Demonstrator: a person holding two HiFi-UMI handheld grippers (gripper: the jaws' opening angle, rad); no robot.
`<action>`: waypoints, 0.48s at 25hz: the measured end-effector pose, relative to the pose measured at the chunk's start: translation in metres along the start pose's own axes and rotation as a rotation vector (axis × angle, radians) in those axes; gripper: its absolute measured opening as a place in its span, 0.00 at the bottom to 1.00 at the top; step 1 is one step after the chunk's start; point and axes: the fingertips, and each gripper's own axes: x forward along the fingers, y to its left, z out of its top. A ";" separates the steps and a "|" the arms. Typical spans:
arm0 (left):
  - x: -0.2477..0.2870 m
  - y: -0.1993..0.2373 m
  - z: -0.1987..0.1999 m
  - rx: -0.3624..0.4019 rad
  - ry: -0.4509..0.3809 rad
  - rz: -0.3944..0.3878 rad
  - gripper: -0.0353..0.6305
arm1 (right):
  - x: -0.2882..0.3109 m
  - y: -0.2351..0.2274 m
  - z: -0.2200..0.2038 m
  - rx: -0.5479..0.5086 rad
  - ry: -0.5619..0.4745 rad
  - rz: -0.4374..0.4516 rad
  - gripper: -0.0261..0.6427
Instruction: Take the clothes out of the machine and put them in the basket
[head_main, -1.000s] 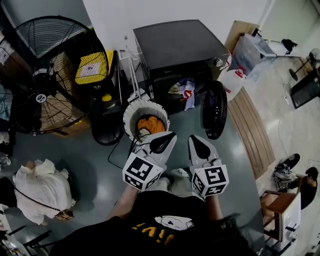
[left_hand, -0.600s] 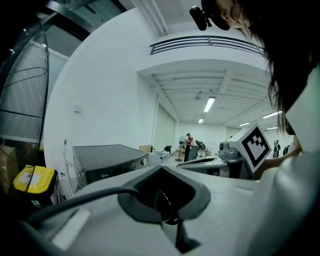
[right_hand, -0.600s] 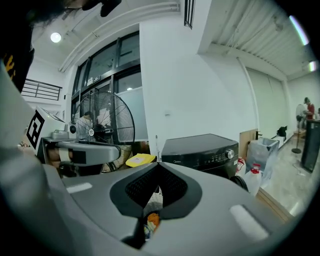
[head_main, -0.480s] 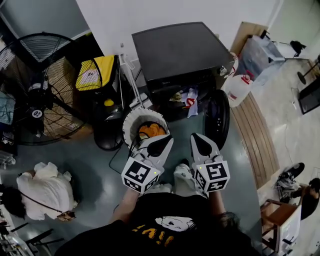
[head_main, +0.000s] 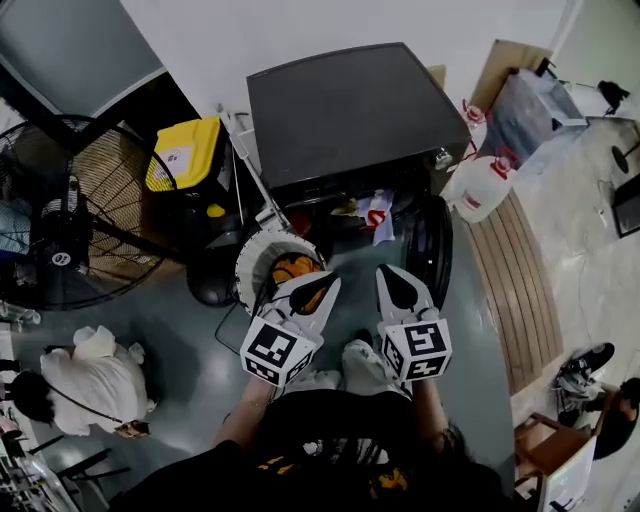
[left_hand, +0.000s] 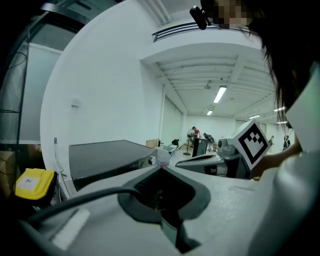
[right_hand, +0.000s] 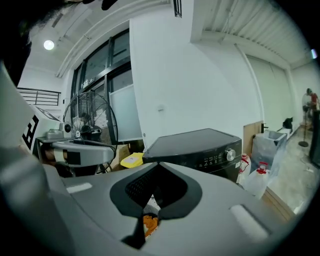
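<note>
The machine (head_main: 355, 110) stands against the wall. Its round door (head_main: 430, 235) is swung open at the right of the opening, where clothes (head_main: 375, 210) hang over the lip. A fan (head_main: 60, 225) fills the left. The basket (head_main: 250, 265) sits just left of the opening with an orange garment (head_main: 296, 268) inside. Bare floor (head_main: 365, 260) lies between basket and door. The left gripper (head_main: 322, 285) hovers over the basket's near rim, the right gripper (head_main: 388, 278) beside it. Both have jaws pressed together, empty.
</note>
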 end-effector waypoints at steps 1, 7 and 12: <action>0.008 0.001 0.000 0.004 0.008 0.003 0.05 | 0.004 -0.009 -0.001 0.009 0.003 -0.002 0.06; 0.044 0.014 -0.008 0.031 0.045 0.012 0.06 | 0.030 -0.048 -0.013 0.033 0.023 -0.015 0.06; 0.059 0.026 -0.023 0.030 0.079 0.004 0.06 | 0.056 -0.064 -0.027 0.033 0.041 -0.024 0.06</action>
